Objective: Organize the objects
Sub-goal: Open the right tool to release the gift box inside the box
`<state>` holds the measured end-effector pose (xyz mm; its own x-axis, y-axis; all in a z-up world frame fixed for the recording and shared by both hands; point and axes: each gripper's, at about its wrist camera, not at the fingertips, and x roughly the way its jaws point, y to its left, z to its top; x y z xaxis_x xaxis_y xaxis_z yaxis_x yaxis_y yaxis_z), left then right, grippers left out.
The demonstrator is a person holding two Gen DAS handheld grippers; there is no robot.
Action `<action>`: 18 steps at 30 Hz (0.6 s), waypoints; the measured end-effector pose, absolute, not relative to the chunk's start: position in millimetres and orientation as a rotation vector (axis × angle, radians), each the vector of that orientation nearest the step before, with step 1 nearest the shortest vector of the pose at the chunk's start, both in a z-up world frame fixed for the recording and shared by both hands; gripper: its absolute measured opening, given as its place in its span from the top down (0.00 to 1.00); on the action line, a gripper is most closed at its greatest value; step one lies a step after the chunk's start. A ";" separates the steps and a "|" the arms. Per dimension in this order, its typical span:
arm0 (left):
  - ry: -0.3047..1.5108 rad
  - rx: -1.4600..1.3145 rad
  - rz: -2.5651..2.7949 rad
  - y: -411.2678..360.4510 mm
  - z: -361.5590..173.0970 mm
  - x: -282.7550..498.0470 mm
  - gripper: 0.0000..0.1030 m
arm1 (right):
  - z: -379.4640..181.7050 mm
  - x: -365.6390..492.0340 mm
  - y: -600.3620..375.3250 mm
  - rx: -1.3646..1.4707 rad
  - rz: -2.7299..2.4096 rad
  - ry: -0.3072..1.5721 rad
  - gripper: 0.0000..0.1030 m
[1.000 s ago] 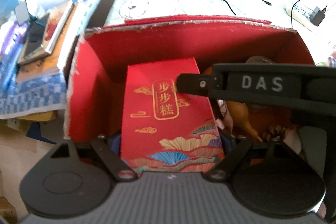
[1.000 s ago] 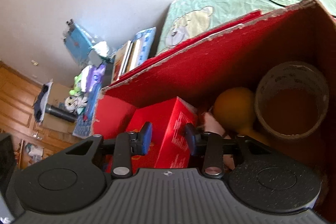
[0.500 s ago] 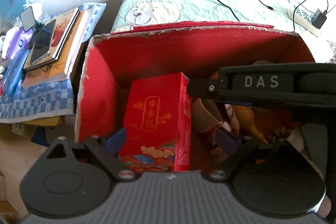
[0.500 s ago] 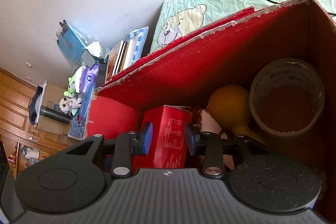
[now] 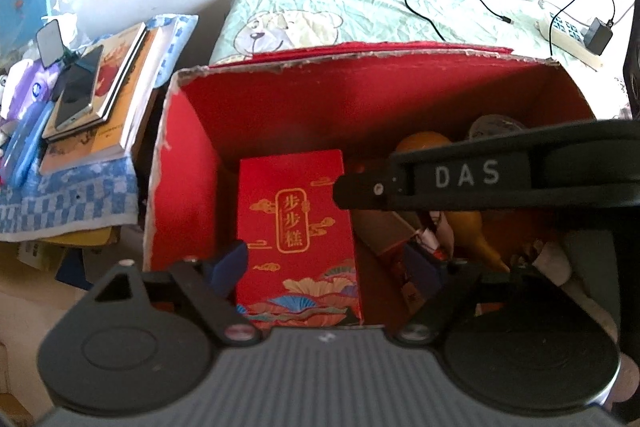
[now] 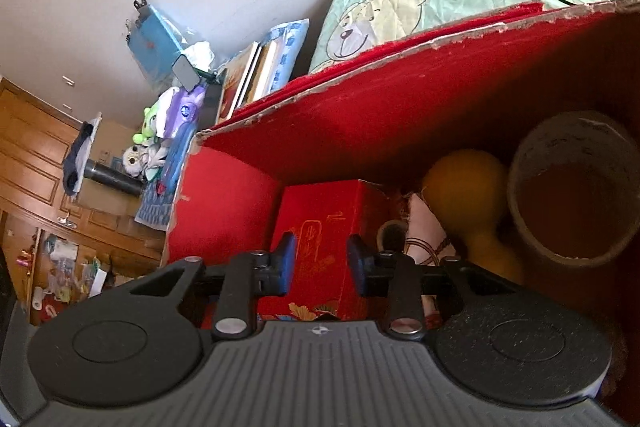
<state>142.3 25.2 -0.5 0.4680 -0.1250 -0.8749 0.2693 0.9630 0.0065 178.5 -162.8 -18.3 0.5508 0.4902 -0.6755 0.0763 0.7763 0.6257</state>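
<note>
A red gift box (image 5: 296,227) with gold characters stands inside the big red carton (image 5: 360,87), near its left wall. My left gripper (image 5: 326,267) hangs open above it, the left fingertip close to the box's left edge, the right fingertip well clear. My right gripper (image 6: 322,263) is open by a narrow gap with nothing clamped; the gift box (image 6: 320,223) shows beyond the gap. In the left wrist view, that gripper's black arm (image 5: 460,179) crosses from the right, its tip over the box's upper right edge. A yellow gourd (image 6: 464,179) and a tape roll (image 6: 572,195) lie at the carton's right.
A stack of books with a phone (image 5: 92,87) sits left of the carton on a blue checked cloth. Behind is a green bear-print sheet (image 5: 320,11) with a black cable (image 5: 440,3) and a power strip (image 5: 576,35). Plush toys (image 6: 152,147) and a wooden door (image 6: 32,167) are far left.
The gift box filled the left gripper's gap a second ago; now it sits lower and apart from the right finger. The left gripper has pulled back. The right gripper's gap is unchanged.
</note>
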 end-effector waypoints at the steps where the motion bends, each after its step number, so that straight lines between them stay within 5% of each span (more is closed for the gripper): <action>1: 1.058 0.155 -0.240 24.2 -0.9 142.5 0.19 | -18.7 178.2 -163.9 0.663 0.247 0.970 0.69; 18: 1.031 0.246 -0.167 8.8 -12.7 147.2 0.11 | -20.9 173.5 -170.2 0.694 0.199 0.965 0.68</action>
